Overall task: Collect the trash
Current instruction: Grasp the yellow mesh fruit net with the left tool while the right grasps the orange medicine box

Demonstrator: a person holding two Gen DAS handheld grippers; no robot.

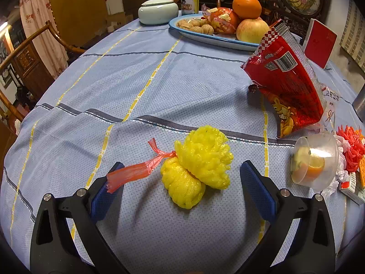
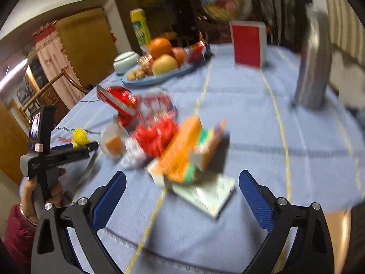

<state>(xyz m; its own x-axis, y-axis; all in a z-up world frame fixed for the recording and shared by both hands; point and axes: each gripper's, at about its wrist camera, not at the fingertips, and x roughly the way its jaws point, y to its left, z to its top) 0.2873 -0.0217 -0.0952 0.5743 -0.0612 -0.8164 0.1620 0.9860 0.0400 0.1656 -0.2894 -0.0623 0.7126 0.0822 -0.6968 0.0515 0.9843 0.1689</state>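
- Yellow foam fruit net [image 1: 197, 165] with its orange plastic strip [image 1: 134, 171] sits right between the spread fingers of the left gripper [image 1: 182, 189], nothing clamped yet, lined up for a grab I'd guess.
- Right gripper [image 2: 182, 196] is wide apart too, blurry small cartons [image 2: 189, 159] just ahead of it.

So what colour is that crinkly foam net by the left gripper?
Bright yellow foam net, clearest in the left wrist view.

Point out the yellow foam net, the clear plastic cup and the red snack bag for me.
yellow foam net [image 1: 203, 157], left wrist view, upper lobe.
clear plastic cup [image 1: 316, 159], left wrist view, side wall.
red snack bag [image 1: 289, 84], left wrist view, back panel.
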